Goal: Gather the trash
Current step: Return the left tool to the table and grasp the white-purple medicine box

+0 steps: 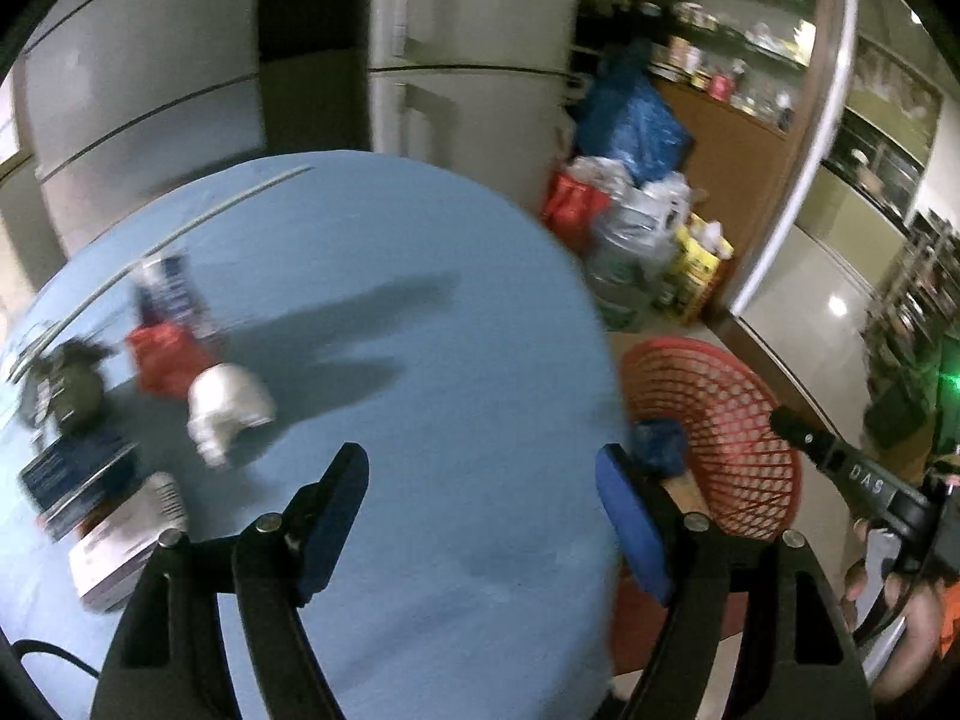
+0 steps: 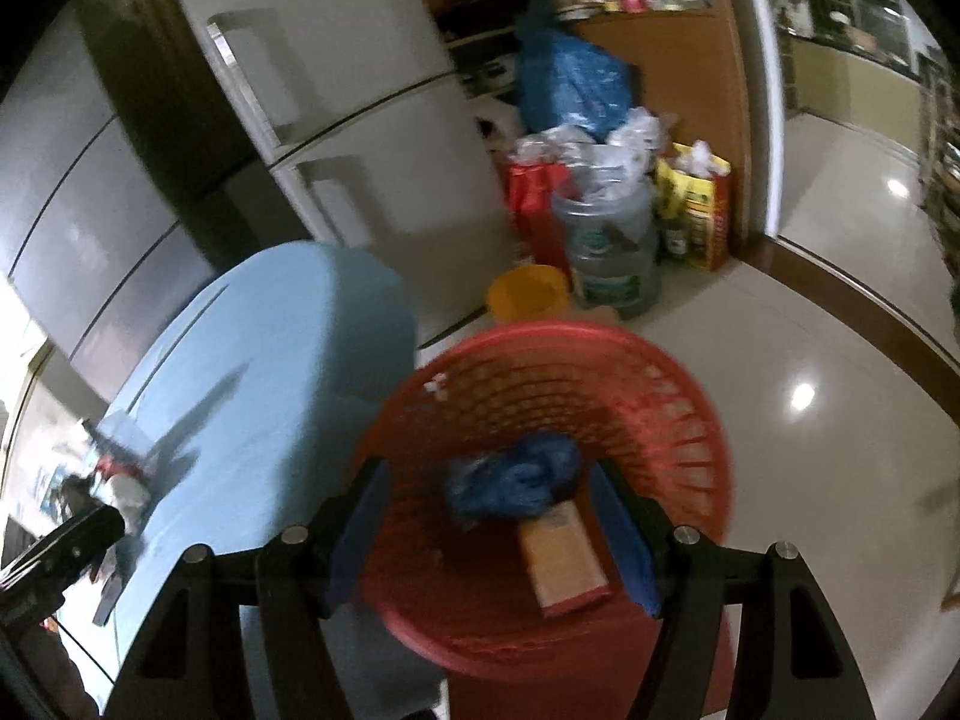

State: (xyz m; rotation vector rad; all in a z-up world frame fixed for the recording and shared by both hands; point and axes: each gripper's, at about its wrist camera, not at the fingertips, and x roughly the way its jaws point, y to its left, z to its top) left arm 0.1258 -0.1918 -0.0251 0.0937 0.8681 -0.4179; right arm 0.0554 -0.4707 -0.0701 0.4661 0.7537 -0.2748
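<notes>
A red mesh basket stands on the floor beside the blue table; it also shows in the left wrist view. Inside lie a crumpled blue bag and a tan carton. My right gripper is open and empty above the basket. My left gripper is open and empty over the table. On the table's left lie a white crumpled wad, a red wrapper, a dark green pouch and small boxes.
Two refrigerators stand behind the table. Bags, a water jug and a yellow bucket crowd the floor by a wooden cabinet. Glossy tiled floor lies to the right.
</notes>
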